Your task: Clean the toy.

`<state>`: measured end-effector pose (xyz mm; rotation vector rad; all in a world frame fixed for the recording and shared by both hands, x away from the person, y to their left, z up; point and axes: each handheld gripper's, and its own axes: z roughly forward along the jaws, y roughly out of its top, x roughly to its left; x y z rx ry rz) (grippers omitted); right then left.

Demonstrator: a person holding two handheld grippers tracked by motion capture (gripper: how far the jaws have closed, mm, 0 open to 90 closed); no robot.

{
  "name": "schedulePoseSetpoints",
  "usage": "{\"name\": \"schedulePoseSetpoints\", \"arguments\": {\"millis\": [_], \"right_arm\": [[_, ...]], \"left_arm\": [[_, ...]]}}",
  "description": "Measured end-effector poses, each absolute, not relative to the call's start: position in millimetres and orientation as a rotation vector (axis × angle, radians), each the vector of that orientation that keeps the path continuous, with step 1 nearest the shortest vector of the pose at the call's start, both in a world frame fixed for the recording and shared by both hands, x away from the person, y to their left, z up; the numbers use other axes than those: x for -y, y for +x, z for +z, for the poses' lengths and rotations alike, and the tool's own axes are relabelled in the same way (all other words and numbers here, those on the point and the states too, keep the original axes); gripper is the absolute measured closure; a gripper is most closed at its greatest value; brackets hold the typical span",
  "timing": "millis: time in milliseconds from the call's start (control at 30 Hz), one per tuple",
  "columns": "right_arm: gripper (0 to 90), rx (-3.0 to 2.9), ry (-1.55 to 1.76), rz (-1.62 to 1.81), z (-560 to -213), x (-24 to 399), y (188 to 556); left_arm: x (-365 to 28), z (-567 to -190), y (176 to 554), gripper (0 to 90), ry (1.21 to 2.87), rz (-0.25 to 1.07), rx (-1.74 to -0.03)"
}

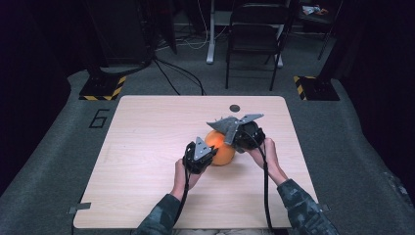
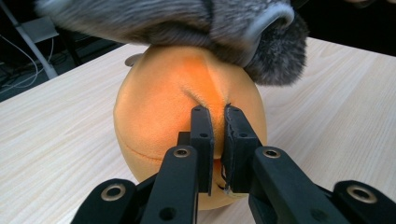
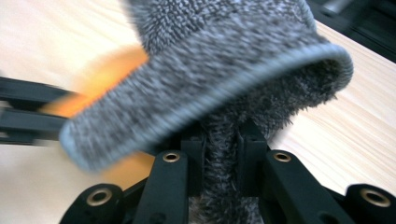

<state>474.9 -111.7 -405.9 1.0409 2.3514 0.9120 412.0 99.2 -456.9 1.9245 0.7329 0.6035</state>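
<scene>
Grey cloth (image 3: 210, 79), orange plush (image 2: 187, 107), table (image 1: 147, 147)

Light wooden desk (image 1: 147, 147) on grey carpet, bearing an orange plush ball (image 1: 221, 152) near its middle and a small dark disc (image 1: 235, 108) by its far edge.

You work at a pale wooden table (image 1: 147, 161) standing on grey carpet (image 1: 49, 166), with the number 6 (image 1: 99, 118) marked on the floor just off the table's far left corner. Beyond the table's far edge stands a dark folding chair (image 1: 254, 39), a white post (image 1: 211, 29) beside it with cables (image 1: 178, 73) trailing across the floor. Two black-and-yellow striped bases (image 1: 103, 88) flank the table's far corners. The surroundings stay dark.
</scene>
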Motion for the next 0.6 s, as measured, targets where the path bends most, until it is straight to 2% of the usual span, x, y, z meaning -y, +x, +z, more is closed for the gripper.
{"name": "schedulePoseSetpoints", "arguments": {"millis": [133,233,400,600], "right_arm": [[77.2,-2.351,1.123,0.917,-413.8,124.1,482.6],[77.1,-2.351,1.072,0.972,-402.9,124.0,476.5],[76.9,-2.389,0.950,1.037,-383.8,107.7,455.3],[76.6,-2.479,0.853,1.063,-388.0,82.0,442.3]], "left_arm": [[-100.6,-457.5,413.2,83.7,1.915,0.600,-0.737],[-103.1,-457.5,414.2,83.5,1.909,0.591,-0.747],[-103.9,-457.9,414.2,83.2,1.904,0.585,-0.749],[-104.3,-458.5,413.8,83.0,1.899,0.582,-0.755]]}}
